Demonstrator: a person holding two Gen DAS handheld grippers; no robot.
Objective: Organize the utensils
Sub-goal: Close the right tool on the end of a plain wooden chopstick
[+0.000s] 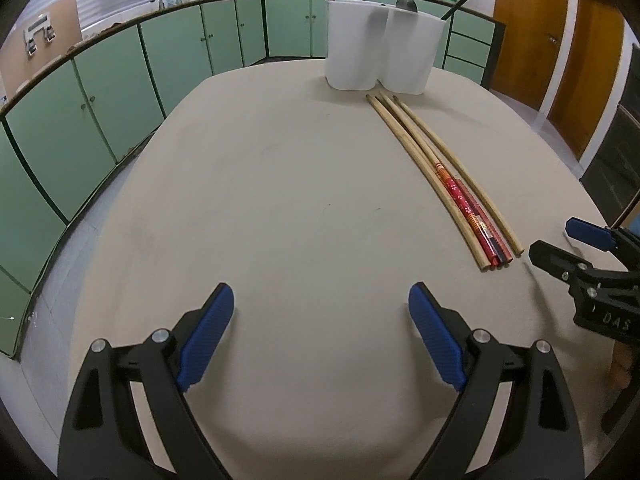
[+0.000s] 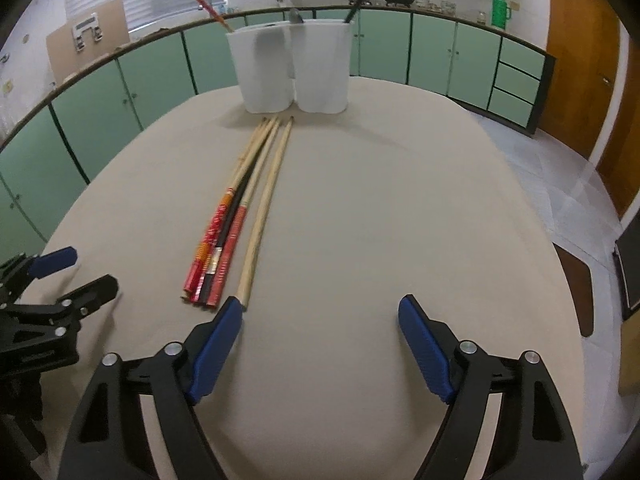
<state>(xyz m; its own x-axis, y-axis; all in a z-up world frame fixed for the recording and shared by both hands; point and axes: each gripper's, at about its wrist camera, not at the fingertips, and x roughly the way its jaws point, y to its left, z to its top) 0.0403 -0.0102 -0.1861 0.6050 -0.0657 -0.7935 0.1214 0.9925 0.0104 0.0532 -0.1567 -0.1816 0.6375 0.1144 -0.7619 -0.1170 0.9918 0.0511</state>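
Observation:
Several chopsticks (image 1: 440, 176) lie bundled on the beige table (image 1: 280, 200), plain wooden and red patterned ones, pointing at a white two-compartment holder (image 1: 380, 48) at the far edge. The holder has a red chopstick in its left cup, and a spoon and a dark chopstick in its right cup. My left gripper (image 1: 320, 308) is open and empty, left of the bundle. My right gripper (image 2: 320, 316) is open and empty; its left finger (image 2: 224, 328) is at the near end of the rightmost wooden chopstick (image 2: 264, 208). The holder (image 2: 292, 68) stands beyond the bundle (image 2: 224, 236).
Green cabinets (image 1: 120, 80) curve around the table's far side. Wooden doors (image 1: 560, 40) are at the right. The right gripper shows at the left wrist view's right edge (image 1: 560, 248). The left gripper shows at the right wrist view's left edge (image 2: 80, 272).

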